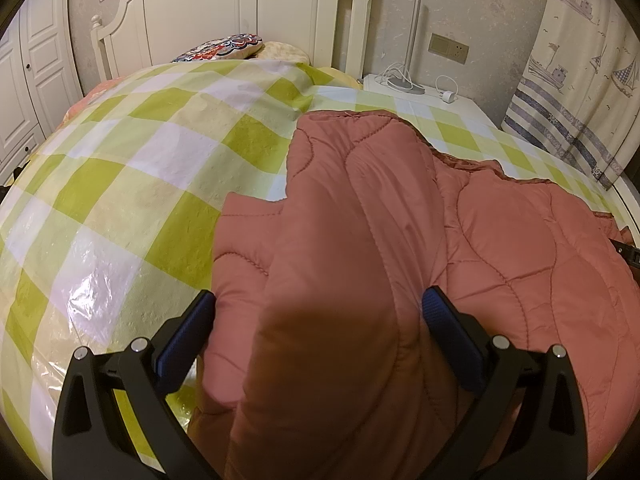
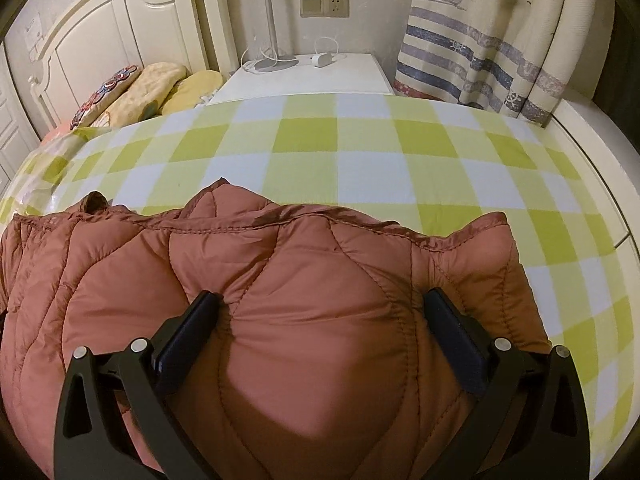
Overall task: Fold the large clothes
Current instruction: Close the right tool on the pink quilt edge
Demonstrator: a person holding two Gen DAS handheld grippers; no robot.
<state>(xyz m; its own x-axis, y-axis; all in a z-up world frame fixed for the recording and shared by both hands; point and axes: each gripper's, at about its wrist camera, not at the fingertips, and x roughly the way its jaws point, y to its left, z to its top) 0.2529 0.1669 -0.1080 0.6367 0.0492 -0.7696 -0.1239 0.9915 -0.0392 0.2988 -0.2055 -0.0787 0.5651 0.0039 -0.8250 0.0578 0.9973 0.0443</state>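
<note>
A rust-red quilted jacket (image 1: 360, 216) lay spread on the bed, over a green-and-white checked cover (image 1: 132, 168), toward the side nearest the bedside cabinet (image 2: 304, 76) and the ship-patterned curtain (image 2: 492, 40). The left gripper (image 1: 320, 312) stood with its fingers spread wide, a thick raised fold of the jacket bulging between them; whether the pads pressed the cloth could not be told. The right gripper (image 2: 322, 312) was likewise spread, straddling a puffed section of the jacket near its stitched hem. Patterned pillows (image 2: 132, 92) rested against the white headboard (image 1: 248, 12) at the bed's head end. A lamp base and a charger sat on the cabinet.
</note>
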